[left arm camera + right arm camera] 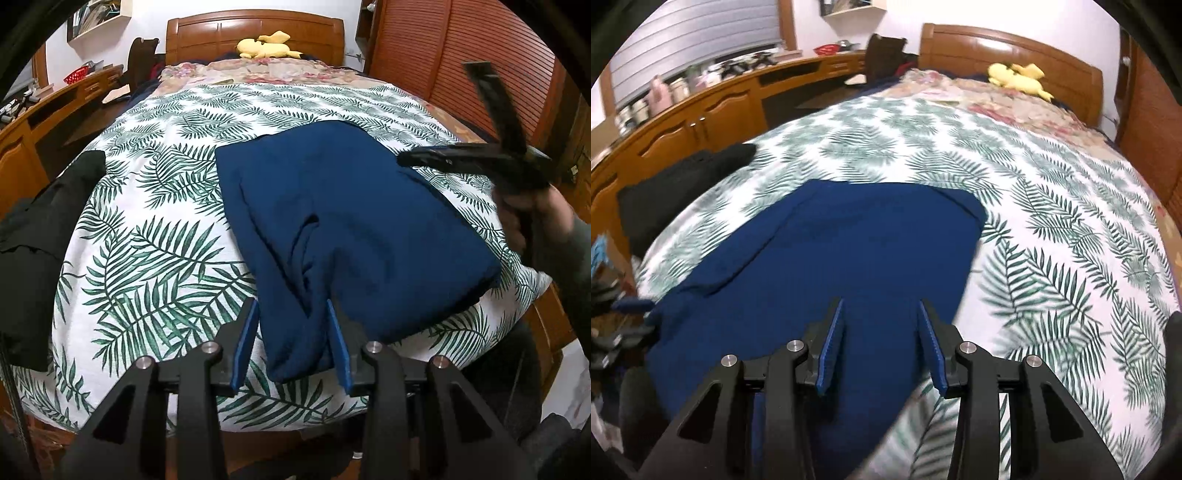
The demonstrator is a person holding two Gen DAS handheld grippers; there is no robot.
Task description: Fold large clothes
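Left wrist view shows the blue garment (351,221) lying folded on the leaf-print bedspread (147,229), near the foot of the bed. One narrow end of it lies between the parted pads of the left hand-held gripper (291,325), with a gap on each side. Right hand-held gripper (881,325) hangs open above the garment, gripping nothing. A black garment (44,240) lies apart at the bed's left edge.

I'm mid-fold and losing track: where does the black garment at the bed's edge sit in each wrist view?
Left wrist view: the black garment lies at the far left edge, left of the blue garment.
Right wrist view: the black garment sits at upper left, beyond the blue garment, near the wooden cabinets.
Shared landmark: the yellow plush toy by the headboard.
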